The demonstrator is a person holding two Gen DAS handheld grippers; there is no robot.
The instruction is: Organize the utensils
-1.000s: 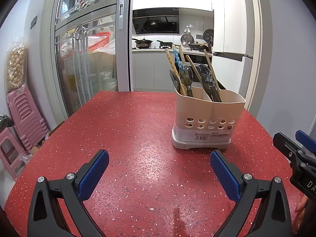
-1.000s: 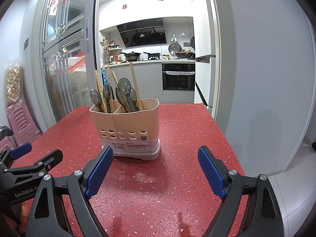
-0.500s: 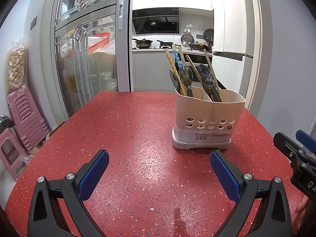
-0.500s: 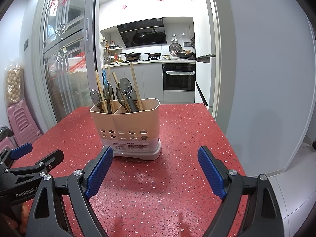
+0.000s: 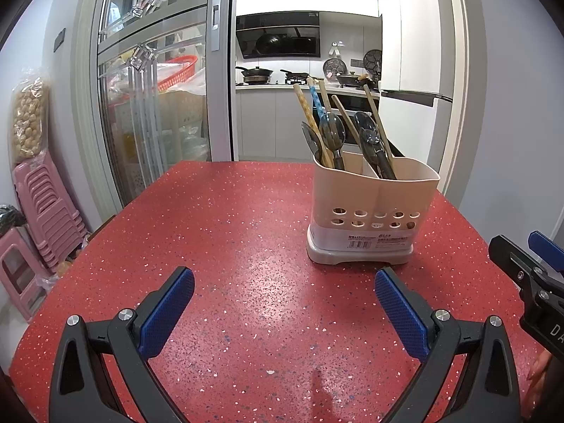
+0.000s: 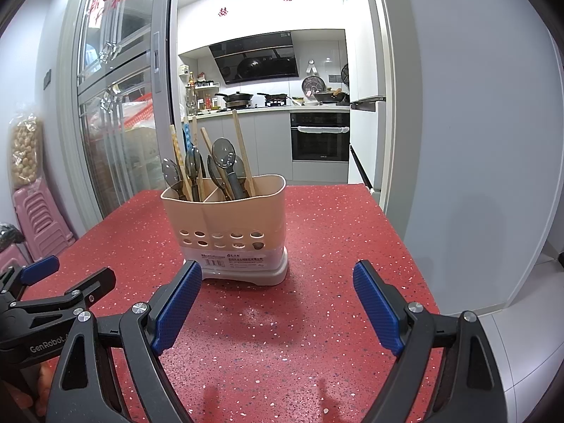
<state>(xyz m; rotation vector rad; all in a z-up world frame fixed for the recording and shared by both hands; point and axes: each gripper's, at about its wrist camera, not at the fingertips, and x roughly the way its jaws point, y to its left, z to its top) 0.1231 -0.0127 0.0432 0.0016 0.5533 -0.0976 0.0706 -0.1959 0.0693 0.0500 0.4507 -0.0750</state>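
A beige two-compartment utensil holder stands upright on the red speckled table; it also shows in the right wrist view. Dark spoons and wooden chopsticks stand in both compartments, handles or bowls up. My left gripper is open and empty, low over the table, short of the holder and to its left. My right gripper is open and empty, just in front of the holder. Each gripper shows at the edge of the other's view.
Stacked pink stools stand on the floor left of the table. A glass sliding door is behind the table's far left. The table's right edge drops to a tiled floor beside a grey wall. A kitchen lies beyond.
Both grippers have drifted very slightly; the holder sits a touch lower in the left wrist view. Nothing was gripped or released.
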